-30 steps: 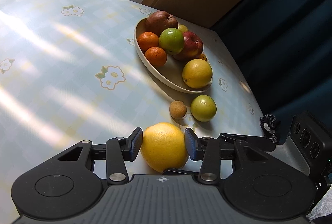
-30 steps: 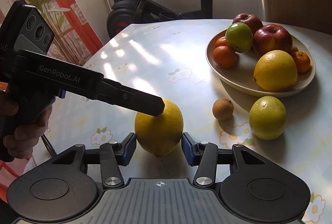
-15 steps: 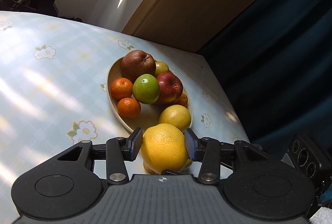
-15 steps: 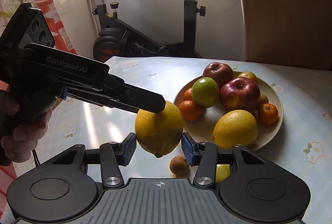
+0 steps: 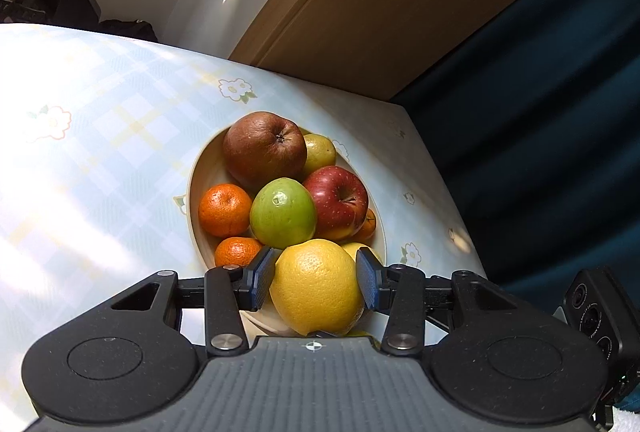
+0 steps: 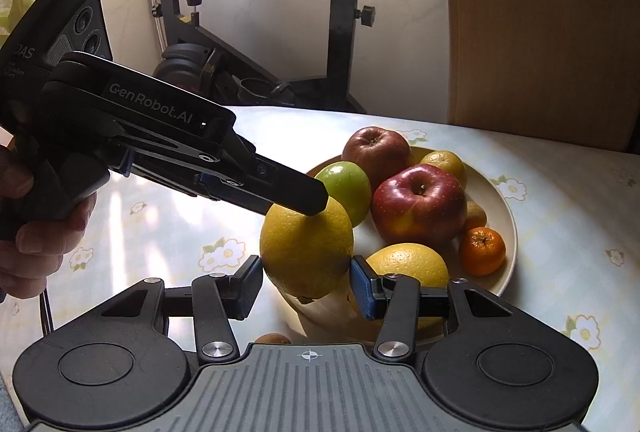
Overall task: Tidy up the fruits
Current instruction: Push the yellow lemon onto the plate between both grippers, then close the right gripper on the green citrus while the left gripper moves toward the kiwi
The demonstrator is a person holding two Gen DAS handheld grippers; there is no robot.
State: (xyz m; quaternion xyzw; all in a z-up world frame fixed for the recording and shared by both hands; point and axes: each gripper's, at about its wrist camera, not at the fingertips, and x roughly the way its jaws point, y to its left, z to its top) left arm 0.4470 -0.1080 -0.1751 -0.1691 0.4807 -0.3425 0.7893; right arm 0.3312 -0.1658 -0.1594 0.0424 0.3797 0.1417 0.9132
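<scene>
Left wrist view: you have the big yellow citrus [image 5: 316, 286] pinched between both grippers, left gripper [image 5: 316, 282] and right gripper [image 6: 306, 282] each clamped on its sides, carried over the bowl's [image 5: 196, 184] near rim at 6 o'clock. Placing step. Next, I judge: lower into the gap beside the second yellow citrus [image 6: 408, 264], then release both together.

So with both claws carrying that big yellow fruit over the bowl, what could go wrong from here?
1. The bowl is already crowded; set down, the yellow fruit may roll off the pile or push the green apple out.
2. The left claw and right claw grip one fruit crosswise; if one lets go early, it may slip.
</scene>
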